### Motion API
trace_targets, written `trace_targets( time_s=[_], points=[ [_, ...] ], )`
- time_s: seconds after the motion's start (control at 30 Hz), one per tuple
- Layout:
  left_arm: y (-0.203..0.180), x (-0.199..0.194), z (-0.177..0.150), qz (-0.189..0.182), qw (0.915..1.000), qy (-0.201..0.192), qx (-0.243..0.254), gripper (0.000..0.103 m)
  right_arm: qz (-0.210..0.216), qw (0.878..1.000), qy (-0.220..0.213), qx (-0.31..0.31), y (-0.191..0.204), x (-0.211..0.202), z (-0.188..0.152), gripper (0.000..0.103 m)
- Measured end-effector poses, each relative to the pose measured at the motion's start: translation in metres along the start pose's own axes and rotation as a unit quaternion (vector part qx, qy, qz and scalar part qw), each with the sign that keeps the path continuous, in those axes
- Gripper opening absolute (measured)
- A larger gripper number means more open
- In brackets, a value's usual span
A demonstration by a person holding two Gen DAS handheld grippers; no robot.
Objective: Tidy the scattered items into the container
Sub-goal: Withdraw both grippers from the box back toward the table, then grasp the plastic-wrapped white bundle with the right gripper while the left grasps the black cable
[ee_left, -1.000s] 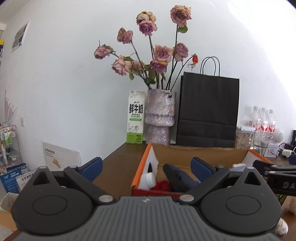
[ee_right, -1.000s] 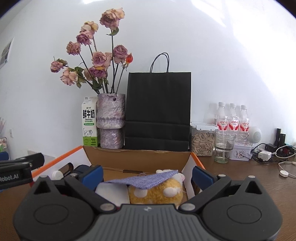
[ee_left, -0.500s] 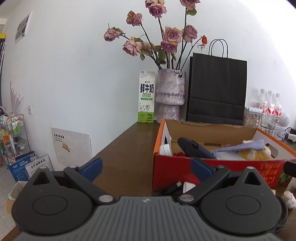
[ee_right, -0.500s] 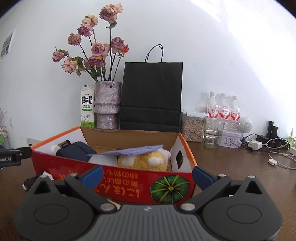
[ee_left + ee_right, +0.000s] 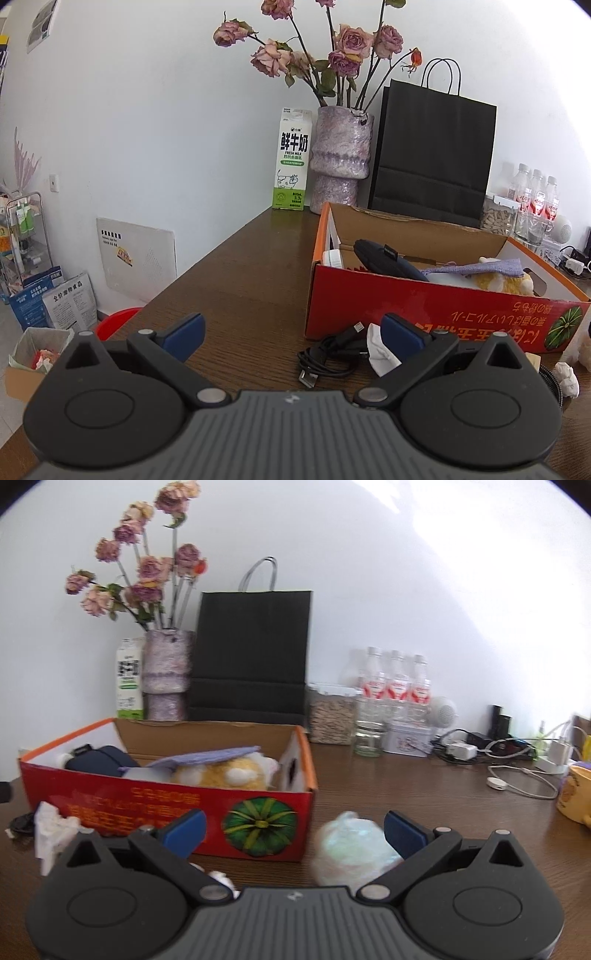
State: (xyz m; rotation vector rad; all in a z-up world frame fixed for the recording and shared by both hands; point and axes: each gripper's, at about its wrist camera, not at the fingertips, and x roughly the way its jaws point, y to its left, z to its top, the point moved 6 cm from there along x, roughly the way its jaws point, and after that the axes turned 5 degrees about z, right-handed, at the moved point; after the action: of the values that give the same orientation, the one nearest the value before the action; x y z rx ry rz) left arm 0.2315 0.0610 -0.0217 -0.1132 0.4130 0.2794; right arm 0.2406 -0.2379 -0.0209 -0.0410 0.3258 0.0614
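A red and orange cardboard box (image 5: 424, 310) (image 5: 122, 797) stands on the brown table, holding a dark pouch (image 5: 384, 258), a yellow plush (image 5: 221, 775) under a purple cloth, and a white jar. My left gripper (image 5: 293, 334) is open and empty, near the box's left front corner. A black USB cable (image 5: 328, 356) and a crumpled white tissue (image 5: 380, 350) lie just ahead of it. My right gripper (image 5: 293, 827) is open, with a pale crumpled plastic bag (image 5: 351, 849) lying between its fingers. White tissue (image 5: 51, 827) lies left of it.
At the back stand a milk carton (image 5: 291, 162), a purple vase of dried roses (image 5: 341, 158), a black paper bag (image 5: 251, 653), a jar, bottles (image 5: 395, 683) and chargers with cables (image 5: 517, 771). A yellow mug (image 5: 576, 794) sits far right. The table's left edge (image 5: 192, 269) drops to floor clutter.
Both grippers have pulled back from above the box and lowered toward the table in front of it. The right one has also shifted right, so the plastic bag now lies between its fingers.
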Motion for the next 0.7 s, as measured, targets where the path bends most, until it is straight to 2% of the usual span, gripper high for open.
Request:
trace_targets(
  time_s=[0.1, 0.33, 0.37, 0.43, 0.47, 0.7],
  points=[
    [0.001, 0.003, -0.002, 0.001, 0.9999, 0.012, -0.002, 0.103, -0.014, 1.0, 0.021, -0.002, -0.019, 0.01, -0.003, 0.1],
    [0.002, 0.007, -0.003, 0.004, 0.9997, 0.025, -0.002, 0.103, 0.018, 0.995, 0.09, 0.04, -0.059, 0.044, -0.012, 0.086],
    [0.002, 0.008, -0.004, 0.004, 0.9996, 0.028, -0.001, 0.103, 0.025, 0.994, 0.098, 0.048, -0.062, 0.047, -0.014, 0.081],
    [0.002, 0.011, -0.004, 0.005, 0.9994, 0.034, -0.001, 0.103, 0.04, 0.991, 0.114, 0.061, -0.064, 0.051, -0.018, 0.061],
    [0.002, 0.011, -0.004, 0.005, 0.9994, 0.035, -0.002, 0.103, 0.043, 0.99, 0.117, 0.062, -0.064, 0.051, -0.019, 0.045],
    [0.002, 0.012, -0.005, 0.006, 0.9993, 0.038, -0.001, 0.103, 0.072, 0.994, 0.069, 0.033, -0.04, 0.029, -0.012, 0.042]
  ],
)
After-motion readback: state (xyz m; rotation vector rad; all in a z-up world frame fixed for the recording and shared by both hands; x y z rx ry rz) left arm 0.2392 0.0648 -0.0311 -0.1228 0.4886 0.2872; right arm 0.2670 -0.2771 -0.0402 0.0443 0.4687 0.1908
